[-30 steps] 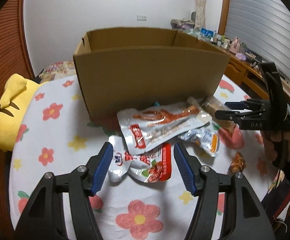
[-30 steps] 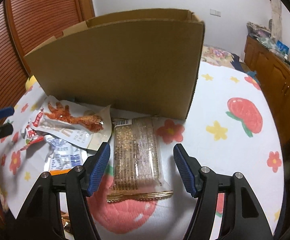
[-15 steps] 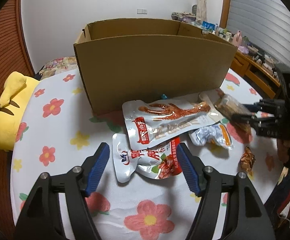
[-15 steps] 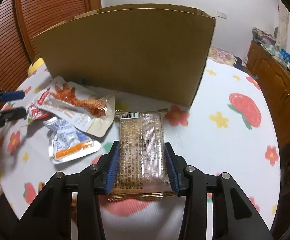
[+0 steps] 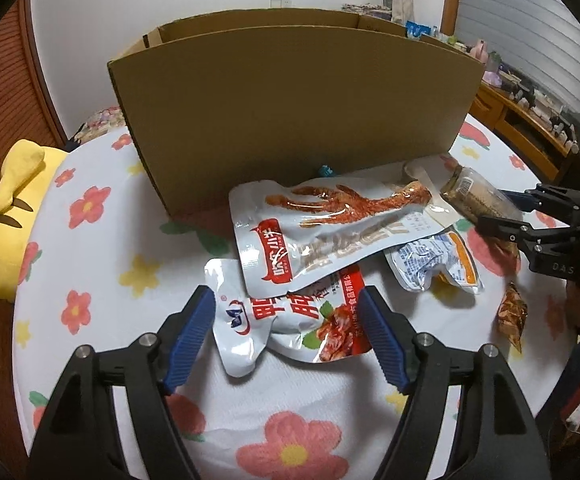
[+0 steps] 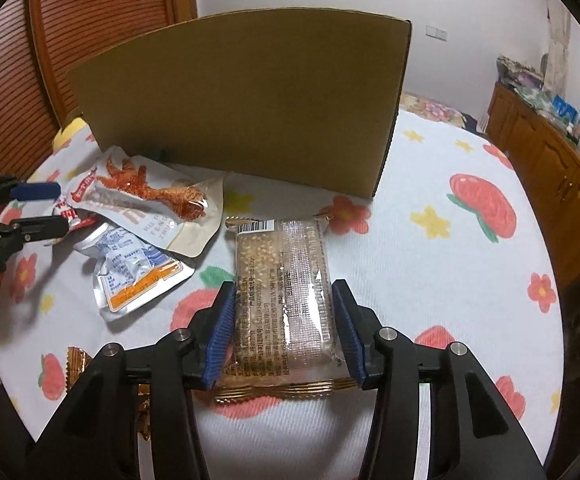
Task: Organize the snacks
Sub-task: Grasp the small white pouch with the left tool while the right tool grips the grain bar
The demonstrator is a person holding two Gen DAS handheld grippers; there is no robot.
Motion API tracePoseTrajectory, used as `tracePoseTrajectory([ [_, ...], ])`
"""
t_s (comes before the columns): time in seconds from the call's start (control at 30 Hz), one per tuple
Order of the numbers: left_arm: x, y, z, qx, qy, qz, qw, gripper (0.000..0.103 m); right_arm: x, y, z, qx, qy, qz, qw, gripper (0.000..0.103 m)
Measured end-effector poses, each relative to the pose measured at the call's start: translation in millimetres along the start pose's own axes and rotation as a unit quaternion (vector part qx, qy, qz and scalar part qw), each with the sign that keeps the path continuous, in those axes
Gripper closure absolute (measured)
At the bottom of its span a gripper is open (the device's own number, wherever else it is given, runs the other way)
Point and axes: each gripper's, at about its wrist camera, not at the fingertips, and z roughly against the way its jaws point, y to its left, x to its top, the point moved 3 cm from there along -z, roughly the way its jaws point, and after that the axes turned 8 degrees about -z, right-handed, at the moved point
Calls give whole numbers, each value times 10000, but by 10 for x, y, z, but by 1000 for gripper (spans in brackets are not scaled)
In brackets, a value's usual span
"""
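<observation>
The right gripper (image 6: 284,336) has its blue fingers (image 6: 222,334) pressed against both long sides of a clear-wrapped grain bar (image 6: 284,292), which lies lengthwise in front of the cardboard box (image 6: 246,100); whether the bar is lifted off the flowered bench (image 6: 449,264) is hard to tell. The left gripper (image 5: 286,338) has its fingers (image 5: 192,334) spread wide, holding nothing, straddling the near end of a red-and-white pouch (image 5: 290,320). On top of that pouch, nearer the box, lies a chicken-foot pouch (image 5: 337,228), and a blue-and-orange packet (image 5: 433,264) lies partly under its right end. A small brown wrapper (image 5: 511,314) lies farthest from the box.
</observation>
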Motion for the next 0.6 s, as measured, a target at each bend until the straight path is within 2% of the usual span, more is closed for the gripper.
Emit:
tracePoseTrajectory([
  [0.07,-5,-1,-3,8,-25,9,10000,28,6,19,-9,-15,-2,13,10000,54],
  [0.13,-20,-9,-17,90,-16,-46,9999,20,10,10,-12,14,3,-13,10000,54],
  [0.2,-70,-24,-106,-37,198,-26,9998,19,8,9,-13,11,0,-9,10000,54],
  [0.27,-104,-33,-123,-1,102,-37,9999,19,2,19,-20,5,-2,-6,10000,54],
  [0.47,-131,-28,-112,8,-1,-13,10000,20,3,15,-19,12,-4,-10,10000,54],
  [0.53,-151,-35,-80,-17,-16,-41,10000,27,3,14,-20,12,-5,-10,10000,54],
  [0.6,-195,-30,-39,-34,16,-26,10000,28,3,12,-18,12,-4,-10,10000,54],
])
